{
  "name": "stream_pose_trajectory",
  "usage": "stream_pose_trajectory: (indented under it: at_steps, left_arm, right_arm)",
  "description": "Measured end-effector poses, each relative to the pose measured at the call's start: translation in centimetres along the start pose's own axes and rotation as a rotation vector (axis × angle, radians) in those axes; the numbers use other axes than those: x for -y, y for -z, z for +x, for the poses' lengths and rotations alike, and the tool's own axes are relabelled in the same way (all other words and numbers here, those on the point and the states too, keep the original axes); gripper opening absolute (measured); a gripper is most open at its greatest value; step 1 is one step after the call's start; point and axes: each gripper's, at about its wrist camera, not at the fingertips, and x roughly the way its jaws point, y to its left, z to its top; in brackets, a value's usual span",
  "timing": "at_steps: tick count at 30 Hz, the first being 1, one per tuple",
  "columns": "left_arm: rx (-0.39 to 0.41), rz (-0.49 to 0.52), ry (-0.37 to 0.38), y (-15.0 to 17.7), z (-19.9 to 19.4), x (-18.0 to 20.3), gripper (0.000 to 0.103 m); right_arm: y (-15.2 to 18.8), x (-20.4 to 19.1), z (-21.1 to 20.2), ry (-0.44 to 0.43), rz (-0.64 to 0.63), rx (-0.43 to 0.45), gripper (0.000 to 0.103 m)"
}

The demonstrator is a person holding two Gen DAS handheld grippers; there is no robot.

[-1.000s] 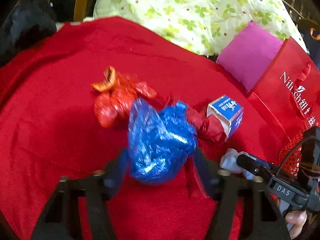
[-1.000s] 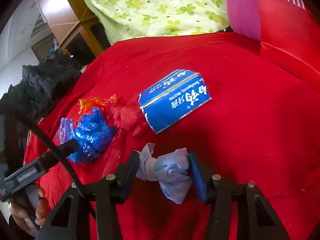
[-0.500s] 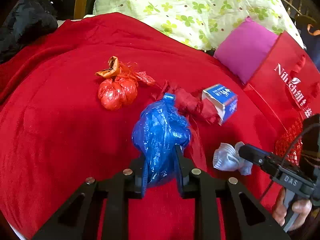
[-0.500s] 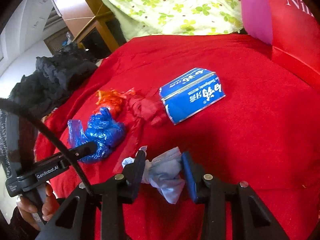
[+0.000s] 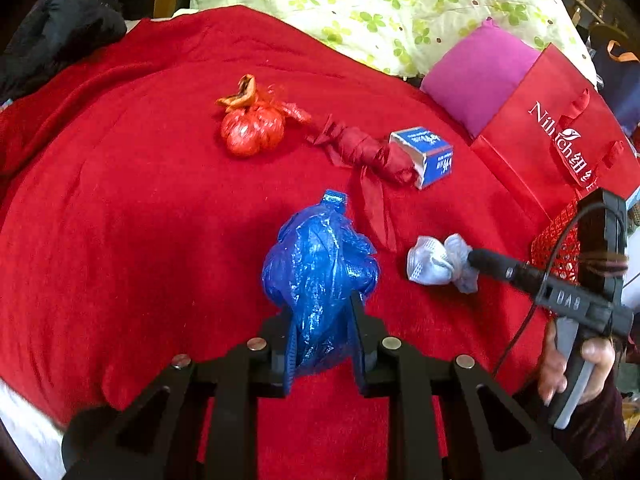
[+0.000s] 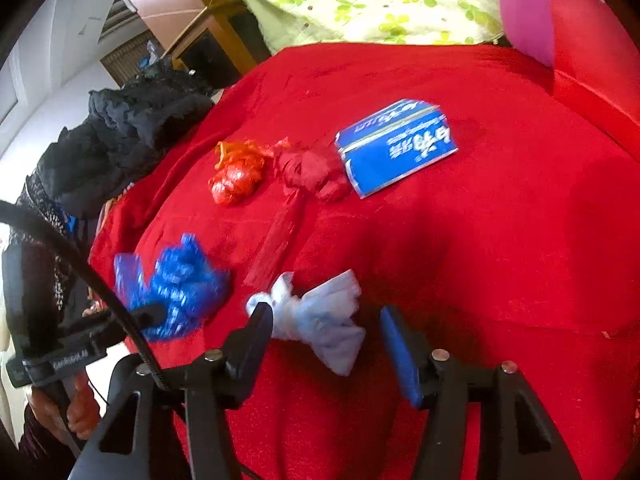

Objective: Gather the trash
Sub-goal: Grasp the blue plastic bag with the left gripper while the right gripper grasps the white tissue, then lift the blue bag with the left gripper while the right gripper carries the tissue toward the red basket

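Observation:
My left gripper [image 5: 322, 308] is shut on a crumpled blue plastic bag [image 5: 320, 256], held just above the red blanket [image 5: 120, 220]. The jaws of my right gripper [image 6: 326, 314] are opening around a pale blue-white crumpled wad [image 6: 340, 332]. Its left finger still touches the wad; the right pad stands clear. An orange-red bag [image 5: 252, 128], a dark red twisted wrapper [image 5: 360, 152] and a blue carton [image 5: 430, 156] lie further back on the blanket. The blue bag [image 6: 180, 280] also shows in the right wrist view, blurred.
A red gift bag [image 5: 560, 140] and a magenta cushion [image 5: 480, 76] stand at the right. A red mesh basket [image 5: 560, 240] sits behind the right hand. A green-flowered quilt [image 5: 380, 8] lies at the back, black clothing [image 5: 60, 40] at the far left.
My left gripper closed on the blue bag and drew it back, away from the other trash. My right jaws, tight on the pale wad before, have spread apart.

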Motion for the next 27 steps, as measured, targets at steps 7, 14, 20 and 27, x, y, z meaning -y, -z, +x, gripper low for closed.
stream_pose_trajectory:
  at_steps: [7, 14, 20, 27]
  left_arm:
    - [0.039, 0.002, 0.006, 0.1, -0.9, -0.1, 0.062]
    - [0.059, 0.038, -0.001, 0.0, -0.4, 0.0, 0.07]
    - [0.026, 0.01, -0.002, 0.5, 1.4, -0.7, 0.07]
    - [0.018, -0.02, 0.013, 0.9, 2.2, -0.8, 0.065]
  right_arm:
    - [-0.8, 1.4, -0.2, -0.024, 0.104, 0.038, 0.06]
    - [-1.1, 0.8, 2.2, -0.023, 0.131, -0.016, 0.06]
    - [-0.6, -0.5, 3.0, 0.002, 0.058, -0.026, 0.06]
    - [0.4, -2.4, 3.2, 0.056, -0.078, -0.014, 0.044]
